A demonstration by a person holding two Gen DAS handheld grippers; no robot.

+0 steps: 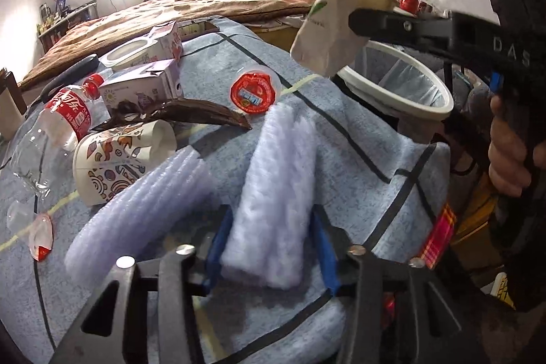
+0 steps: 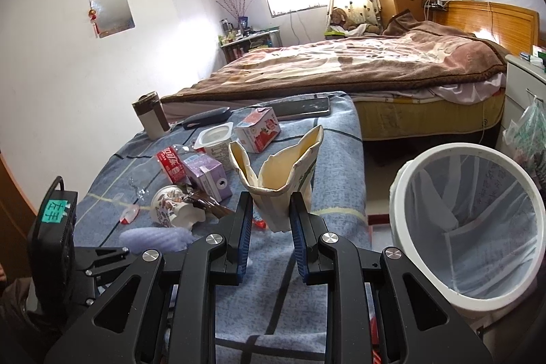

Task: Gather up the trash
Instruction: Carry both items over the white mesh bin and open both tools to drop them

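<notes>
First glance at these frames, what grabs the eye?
The right gripper holds a crumpled cream paper carton aloft beside the white mesh-lined bin. The left gripper pinches a strip of white foam sheet on the blue checked cloth, strewn with cartons and cups.

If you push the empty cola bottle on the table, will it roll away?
Probably. The cola bottle lies on its side and looks round, so a sideways nudge might roll it. It looks empty and clear, so likely light. The blue cloth under it might slow it.
</notes>
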